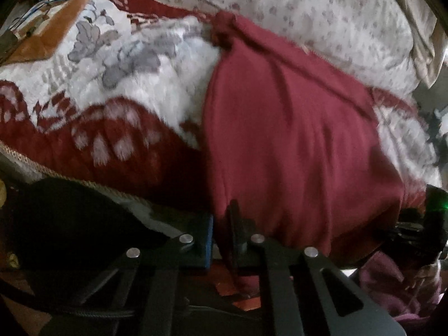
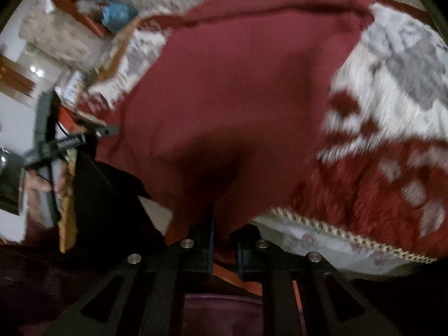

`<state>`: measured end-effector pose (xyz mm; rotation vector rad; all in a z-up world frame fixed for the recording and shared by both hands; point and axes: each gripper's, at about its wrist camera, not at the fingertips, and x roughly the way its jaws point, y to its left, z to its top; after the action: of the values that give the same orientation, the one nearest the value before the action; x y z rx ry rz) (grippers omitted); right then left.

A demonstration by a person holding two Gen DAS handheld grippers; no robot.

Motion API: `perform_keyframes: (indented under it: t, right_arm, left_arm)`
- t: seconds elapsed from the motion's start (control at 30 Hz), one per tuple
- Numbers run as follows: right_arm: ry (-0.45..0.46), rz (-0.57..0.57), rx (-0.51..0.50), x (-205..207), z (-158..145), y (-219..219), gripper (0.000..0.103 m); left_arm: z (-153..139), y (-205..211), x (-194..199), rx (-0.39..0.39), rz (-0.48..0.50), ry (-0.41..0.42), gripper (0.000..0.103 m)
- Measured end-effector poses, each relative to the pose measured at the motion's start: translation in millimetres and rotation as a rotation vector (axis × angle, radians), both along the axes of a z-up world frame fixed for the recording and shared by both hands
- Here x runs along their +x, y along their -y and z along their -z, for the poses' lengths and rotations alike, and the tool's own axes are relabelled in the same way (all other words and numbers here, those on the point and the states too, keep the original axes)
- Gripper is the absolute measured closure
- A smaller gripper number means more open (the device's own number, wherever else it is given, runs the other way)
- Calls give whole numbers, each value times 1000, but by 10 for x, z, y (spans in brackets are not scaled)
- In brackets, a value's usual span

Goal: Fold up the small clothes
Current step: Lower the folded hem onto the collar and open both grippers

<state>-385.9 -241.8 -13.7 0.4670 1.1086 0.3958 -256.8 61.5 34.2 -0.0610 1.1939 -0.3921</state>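
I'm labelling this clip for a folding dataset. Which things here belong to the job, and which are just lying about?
Part of the job:
maroon garment
left gripper, shut on its edge
right gripper, shut on its edge

Lying about:
red and white blanket under it
floral sheet behind
blue bundle beside the bed

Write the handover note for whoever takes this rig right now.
Left gripper: jaws shut on the near edge of the maroon garment.
Right gripper: jaws shut on the same garment's near edge.
The garment is stretched between both grippers over the patterned blanket, far end resting on it.
Done: both near-edge points gripped.
Left: no fold visible yet; make it, then release.
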Motion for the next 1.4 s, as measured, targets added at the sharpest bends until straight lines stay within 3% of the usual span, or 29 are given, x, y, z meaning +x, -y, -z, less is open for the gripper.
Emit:
perform_keyframes:
  t: [0.2, 0.33, 0.6, 0.7, 0.97, 1.1, 1.27, 1.3, 1.33, 1.4]
  right_arm:
    - [148, 98, 164, 73, -531, 381, 90]
    - [223, 133, 196, 193, -778, 498, 90]
    - [338, 153, 357, 340, -1155, 635, 90]
    - [364, 187, 375, 408, -1198, 752, 90]
    - [367, 337, 329, 966, -1222, 1213, 90]
    - [317, 405, 326, 1355, -1047, 1460, 90]
    - [191, 509, 325, 1879, -611, 1755, 89]
    - [148, 537, 348, 1973, -479, 1830, 88]
    - [106, 560, 350, 2040, -380, 1890, 87]
    - [74, 596, 358, 2083, -283, 1990, 58]
  left_arm:
    - [-350, -31, 226, -100, -42, 69, 93]
    - [-561, 60, 464, -145, -50, 120, 94]
    - [-1006, 164, 917, -220, -62, 222, 94]
    - [-1080, 266, 1113, -232, -59, 239, 94]
    - [-1066, 737, 1852, -217, -53, 261, 94]
    - [-841, 980, 2288, -187, -78, 220, 94]
    - [-443, 1207, 2763, -165, -107, 124, 92]
    - [-364, 1224, 2841, -167, -117, 106, 90]
    - [-296, 1227, 2906, -178, -128, 87, 80]
    - [-242, 1159, 2985, -222, -158, 66, 60]
